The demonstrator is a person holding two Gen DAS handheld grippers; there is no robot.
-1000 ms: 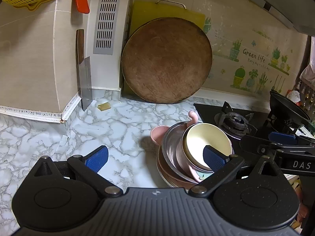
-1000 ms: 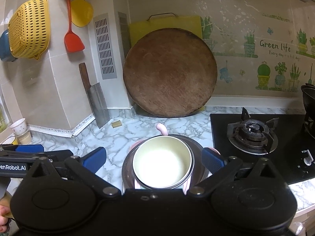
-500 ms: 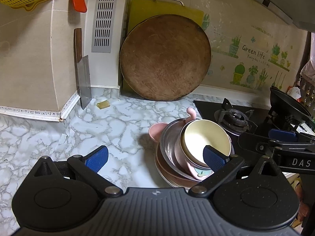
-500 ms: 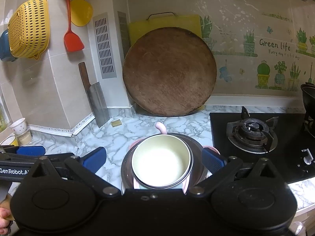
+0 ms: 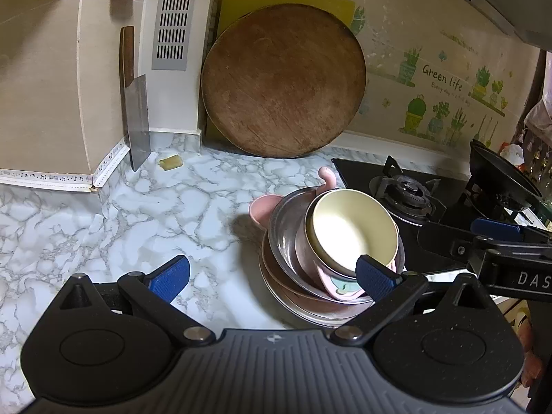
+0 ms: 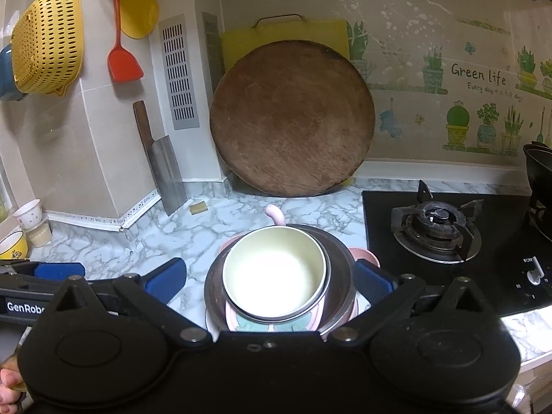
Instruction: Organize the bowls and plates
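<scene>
A stack of dishes stands on the marble counter (image 5: 145, 220) by the hob. On top is a cream bowl (image 5: 348, 231) (image 6: 272, 272), tilted inside a pink bowl (image 5: 324, 272). Under them are a steel dish (image 5: 284, 220) (image 6: 339, 258), a pink eared dish (image 5: 262, 207) and a wide brownish plate (image 5: 293, 300). My left gripper (image 5: 272, 276) is open, its right pad in front of the stack's near edge. My right gripper (image 6: 269, 278) is open with the stack between its fingers; whether they touch it I cannot tell. Its fingers (image 5: 496, 229) reach in from the right.
A round wooden board (image 6: 291, 117) and a yellow cutting board (image 6: 241, 48) lean on the back wall. A cleaver (image 5: 136, 120) leans at the corner. The black gas hob (image 6: 434, 224) and a wok (image 5: 500, 176) are at the right. Small cups (image 6: 29, 212) stand far left.
Both views have shifted slightly, so the stack sits a little higher in each. Both grippers have stayed open and the dishes have not moved.
</scene>
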